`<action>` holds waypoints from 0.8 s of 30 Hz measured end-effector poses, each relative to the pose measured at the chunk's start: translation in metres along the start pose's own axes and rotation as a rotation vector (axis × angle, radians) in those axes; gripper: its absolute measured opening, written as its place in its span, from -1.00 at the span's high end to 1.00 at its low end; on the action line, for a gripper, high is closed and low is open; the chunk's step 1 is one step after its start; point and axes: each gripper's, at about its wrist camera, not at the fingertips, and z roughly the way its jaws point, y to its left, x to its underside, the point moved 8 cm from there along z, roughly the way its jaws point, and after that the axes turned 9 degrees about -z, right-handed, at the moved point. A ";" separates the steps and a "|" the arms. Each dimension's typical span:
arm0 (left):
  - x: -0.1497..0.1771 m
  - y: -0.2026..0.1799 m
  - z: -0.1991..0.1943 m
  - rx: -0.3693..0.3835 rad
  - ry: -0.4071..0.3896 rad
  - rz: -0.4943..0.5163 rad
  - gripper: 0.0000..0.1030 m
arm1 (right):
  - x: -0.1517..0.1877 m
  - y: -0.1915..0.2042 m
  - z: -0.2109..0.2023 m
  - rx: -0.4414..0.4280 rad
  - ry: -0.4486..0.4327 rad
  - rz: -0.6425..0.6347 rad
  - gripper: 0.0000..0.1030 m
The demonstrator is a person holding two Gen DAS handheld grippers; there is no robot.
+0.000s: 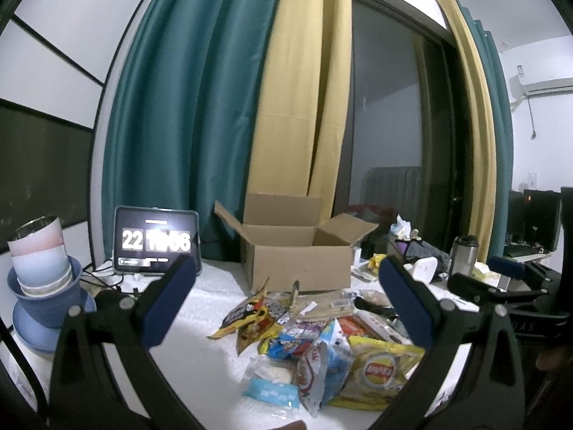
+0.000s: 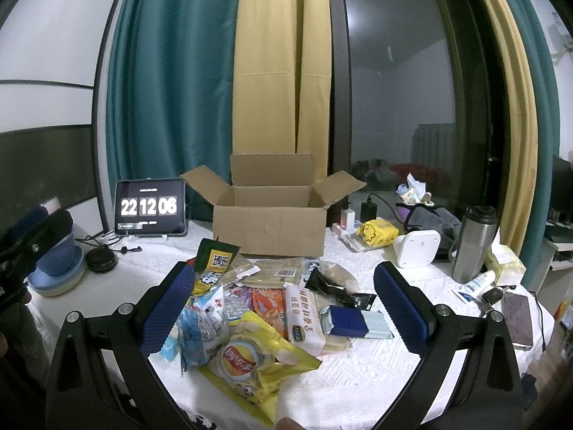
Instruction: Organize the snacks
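snack pile [image 2: 265, 308] lies on the white tablecloth [image 2: 376, 369], just in front of the open cardboard box [image 2: 268, 229]. packets overlap; lower ones are largely hidden, labels mostly illegible. the yellow lay's bag [image 2: 247, 362] sits nearest, its corner near the table edge. box interior is not visible from either view. left gripper [image 1: 286, 304] spread wide, empty, above the pile. right gripper [image 2: 283, 304] likewise wide and empty. bare cloth lies right of the pile; steel tumbler [image 2: 472, 247] and phone [image 2: 517, 319] crowd the far right edge.
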 end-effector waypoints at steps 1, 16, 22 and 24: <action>0.001 0.000 0.001 -0.001 0.001 0.003 -0.99 | 0.000 0.000 0.000 0.000 0.000 0.001 -0.98; 0.031 -0.007 0.019 0.027 0.038 -0.007 -0.99 | 0.020 -0.002 0.013 -0.003 0.060 0.025 -0.98; 0.062 -0.017 0.047 0.038 0.145 0.037 -0.99 | 0.048 -0.006 0.036 -0.016 0.139 0.054 -0.98; 0.076 -0.020 0.057 0.040 0.192 0.061 -0.99 | 0.059 -0.006 0.045 -0.025 0.171 0.066 -0.98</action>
